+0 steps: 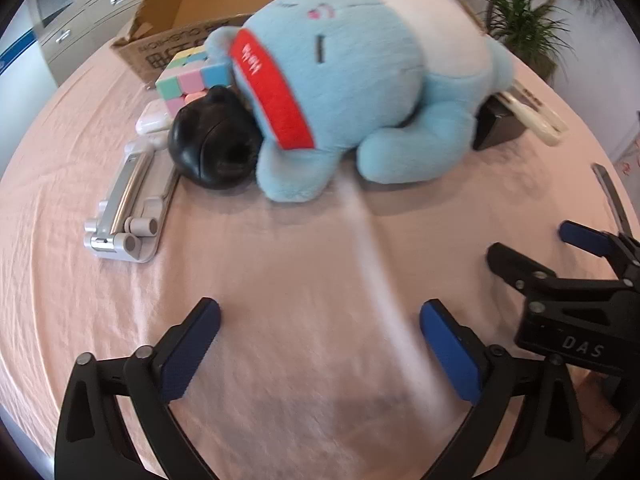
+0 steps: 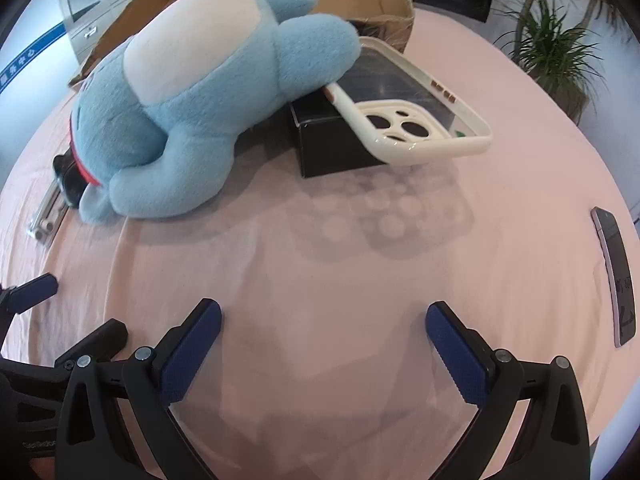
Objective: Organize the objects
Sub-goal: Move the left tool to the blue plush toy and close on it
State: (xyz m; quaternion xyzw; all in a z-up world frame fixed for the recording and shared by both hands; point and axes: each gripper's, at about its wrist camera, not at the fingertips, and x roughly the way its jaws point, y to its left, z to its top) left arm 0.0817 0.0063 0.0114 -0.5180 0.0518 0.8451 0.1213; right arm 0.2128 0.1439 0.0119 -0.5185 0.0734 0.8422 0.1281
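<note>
A blue plush toy (image 1: 360,80) with a red band lies face down mid-table, also in the right wrist view (image 2: 192,92). Left of it are a black rounded object (image 1: 212,148), a pastel puzzle cube (image 1: 188,76), a white earbud case (image 1: 150,120) and a folded silver stand (image 1: 124,208). On its right, a cream phone case (image 2: 416,96) rests on a black box (image 2: 332,140). An open cardboard box (image 1: 180,12) stands behind. My left gripper (image 1: 320,344) is open and empty over bare cloth. My right gripper (image 2: 322,348) is open and empty too, and shows in the left wrist view (image 1: 532,244).
A pink cloth (image 2: 320,240) covers the round table. A phone (image 2: 616,276) lies near the right edge. Potted plants (image 2: 552,40) stand beyond the table at right, white cabinets (image 1: 80,12) at left.
</note>
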